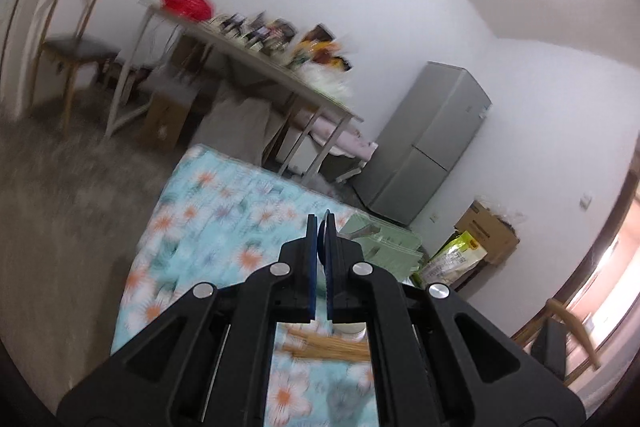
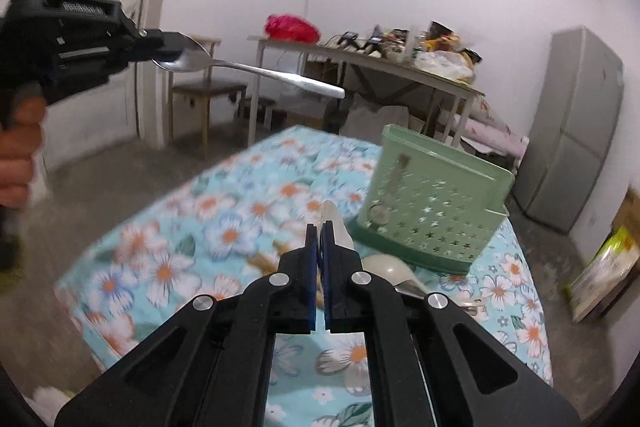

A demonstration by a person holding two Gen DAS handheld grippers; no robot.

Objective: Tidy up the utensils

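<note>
Spoon [image 2: 256, 71] sat clenched by its bowl in the left gripper [image 2: 176, 47], handle jutting out level in the air, well above the table [image 2: 168, 267]. The right gripper [image 2: 320, 231] was clamped too, and we judged that it pinched a white spoon [image 2: 336, 223], whose pale end poked out past the pads; the rest was hidden behind the finger. The green holder [image 2: 432, 203] stood upright just beyond the right gripper, apart from both. Chopsticks [image 1: 328, 347] lay on the cloth below the left gripper.

To do the step well, we reckoned each spoon should be tipped handle down over the holder's open top, one hand at a time so they would not clash, and let go only once the handle was inside a compartment.

Of writing we could read none: the white marks on the left gripper and the print on the yellow-green bag [image 2: 604, 267] were blurred.
</note>
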